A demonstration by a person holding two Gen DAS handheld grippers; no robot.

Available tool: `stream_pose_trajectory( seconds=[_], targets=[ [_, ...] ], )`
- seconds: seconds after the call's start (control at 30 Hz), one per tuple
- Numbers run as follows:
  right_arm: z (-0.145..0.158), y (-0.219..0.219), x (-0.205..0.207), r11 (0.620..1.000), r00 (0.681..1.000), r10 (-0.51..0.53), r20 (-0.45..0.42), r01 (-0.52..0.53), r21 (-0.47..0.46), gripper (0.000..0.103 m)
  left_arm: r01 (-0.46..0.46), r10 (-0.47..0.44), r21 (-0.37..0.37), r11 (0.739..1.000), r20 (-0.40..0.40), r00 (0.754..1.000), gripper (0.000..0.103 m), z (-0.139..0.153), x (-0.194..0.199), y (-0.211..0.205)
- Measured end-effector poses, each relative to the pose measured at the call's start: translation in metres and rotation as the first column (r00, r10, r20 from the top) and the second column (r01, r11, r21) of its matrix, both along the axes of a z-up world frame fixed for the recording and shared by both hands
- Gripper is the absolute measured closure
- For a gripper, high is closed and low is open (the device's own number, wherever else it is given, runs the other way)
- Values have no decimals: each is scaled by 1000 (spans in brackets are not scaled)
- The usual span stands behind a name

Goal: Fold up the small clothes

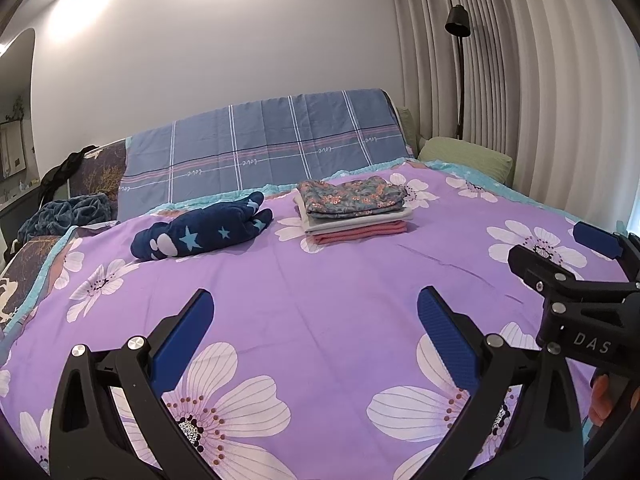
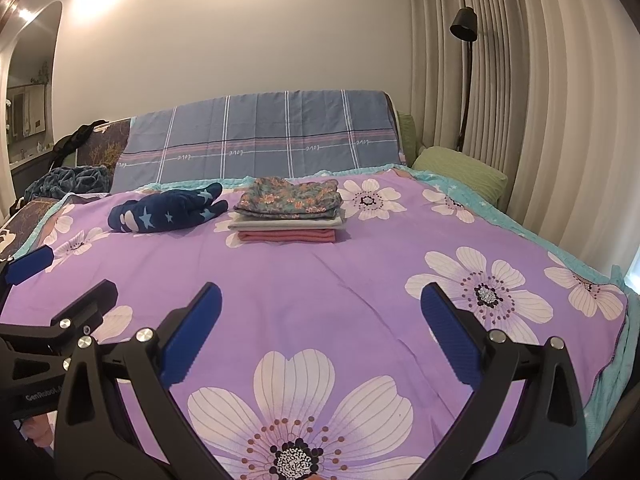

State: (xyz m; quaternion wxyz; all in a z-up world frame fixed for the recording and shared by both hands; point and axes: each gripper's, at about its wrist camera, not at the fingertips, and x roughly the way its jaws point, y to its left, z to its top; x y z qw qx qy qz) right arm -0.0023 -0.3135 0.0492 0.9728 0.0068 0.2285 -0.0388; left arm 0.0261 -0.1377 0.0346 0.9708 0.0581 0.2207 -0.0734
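Observation:
A crumpled navy garment with light-blue stars (image 1: pixel 202 232) (image 2: pixel 166 209) lies on the purple flowered bedspread (image 1: pixel 320 300) (image 2: pixel 320 280) at the far left. Right of it sits a neat stack of folded clothes (image 1: pixel 354 210) (image 2: pixel 289 210), floral piece on top, grey and pink below. My left gripper (image 1: pixel 314 320) is open and empty, low over the near part of the bed. My right gripper (image 2: pixel 320 312) is open and empty too, beside the left one; it shows in the left wrist view (image 1: pixel 560 256) at the right edge.
A blue plaid sheet (image 1: pixel 264 148) covers the headboard. A green pillow (image 1: pixel 466 156) lies at the far right by the curtains, with a black floor lamp (image 1: pixel 458 24). A dark teal blanket (image 1: pixel 66 212) is heaped at the left.

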Motion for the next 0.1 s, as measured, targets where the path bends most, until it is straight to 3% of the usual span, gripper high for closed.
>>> stream_pose_trajectory(
  seconds=[0.1],
  targets=[
    [-1,0,1,1000,1000,1,-3,-1,-1,2,1,-1,1,1000,0,1000,1,0,1,-1]
  ],
)
